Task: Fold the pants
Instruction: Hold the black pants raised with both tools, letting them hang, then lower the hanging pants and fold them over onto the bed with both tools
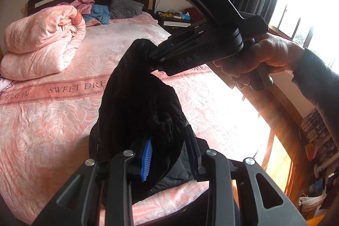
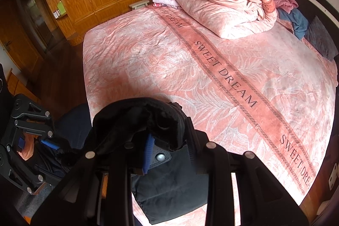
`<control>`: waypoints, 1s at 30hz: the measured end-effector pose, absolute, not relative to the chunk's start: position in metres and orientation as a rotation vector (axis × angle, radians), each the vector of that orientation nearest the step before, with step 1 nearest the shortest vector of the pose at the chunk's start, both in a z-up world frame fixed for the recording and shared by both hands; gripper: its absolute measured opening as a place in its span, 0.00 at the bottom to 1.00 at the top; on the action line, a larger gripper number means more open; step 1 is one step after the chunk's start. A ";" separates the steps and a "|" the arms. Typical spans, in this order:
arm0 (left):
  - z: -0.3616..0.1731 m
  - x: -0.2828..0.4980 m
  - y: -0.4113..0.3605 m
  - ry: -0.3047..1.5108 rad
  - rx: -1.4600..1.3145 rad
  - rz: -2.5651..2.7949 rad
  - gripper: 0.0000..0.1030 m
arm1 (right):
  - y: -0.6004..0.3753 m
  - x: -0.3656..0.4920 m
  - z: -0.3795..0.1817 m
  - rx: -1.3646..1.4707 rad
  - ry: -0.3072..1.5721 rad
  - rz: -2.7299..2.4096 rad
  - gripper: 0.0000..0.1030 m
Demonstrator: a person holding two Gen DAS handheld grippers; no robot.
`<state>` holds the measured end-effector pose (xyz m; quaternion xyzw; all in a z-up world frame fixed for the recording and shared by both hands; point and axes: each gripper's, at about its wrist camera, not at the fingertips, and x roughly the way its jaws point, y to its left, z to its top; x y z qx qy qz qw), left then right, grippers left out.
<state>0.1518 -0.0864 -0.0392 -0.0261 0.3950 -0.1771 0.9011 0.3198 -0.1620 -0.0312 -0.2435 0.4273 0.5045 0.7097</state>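
Black pants [image 1: 135, 103] hang bunched above the pink bed [image 1: 53, 120], waistband pinched in narrowly parted fingers of both the left gripper [image 1: 169, 154] and the right gripper [image 2: 167, 145]. Spreading both grips apart should flatten the fabric before lowering it.

Black pants [image 1: 135, 99] bunched, hanging above pink bed.
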 end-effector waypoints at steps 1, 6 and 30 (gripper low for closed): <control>-0.040 0.152 -0.087 0.819 -0.053 -0.368 0.28 | -0.163 0.320 -0.032 -0.541 0.949 1.119 0.27; -0.044 0.155 -0.093 0.830 -0.050 -0.386 0.25 | -0.169 0.322 -0.035 -0.536 0.954 1.113 0.27; -0.066 0.167 -0.112 0.884 -0.038 -0.432 0.19 | -0.197 0.332 -0.060 -0.484 0.986 1.105 0.27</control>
